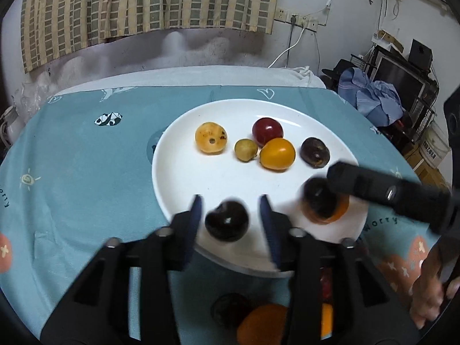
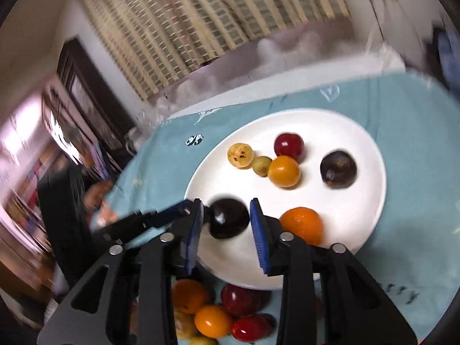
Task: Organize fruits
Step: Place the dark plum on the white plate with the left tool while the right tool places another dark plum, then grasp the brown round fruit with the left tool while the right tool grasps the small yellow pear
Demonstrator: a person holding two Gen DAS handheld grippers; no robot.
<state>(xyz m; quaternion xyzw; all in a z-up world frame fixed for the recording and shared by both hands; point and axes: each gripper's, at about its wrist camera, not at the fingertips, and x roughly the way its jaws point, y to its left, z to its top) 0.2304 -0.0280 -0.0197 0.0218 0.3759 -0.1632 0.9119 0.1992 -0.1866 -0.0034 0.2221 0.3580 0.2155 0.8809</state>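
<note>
Loose red, orange and dark fruits (image 2: 230, 313) lie on the blue patterned bench cloth (image 1: 86, 172) at the lower edge. Above, the left gripper (image 1: 228, 210), jaws wide, straddles a dark round plum (image 1: 227, 220) on the white oval plate (image 1: 224, 178). The right gripper (image 2: 225, 215), likewise open, brackets another dark plum (image 2: 228, 218) beside an orange tangerine (image 2: 302, 224).

counter (image 1: 86, 172): teal printed cloth cover | white plate (image 1: 218, 181) directly on it, centre-right of frame | loose fruits (image 2: 218, 313) on cloth, bottom edge below plate
</note>
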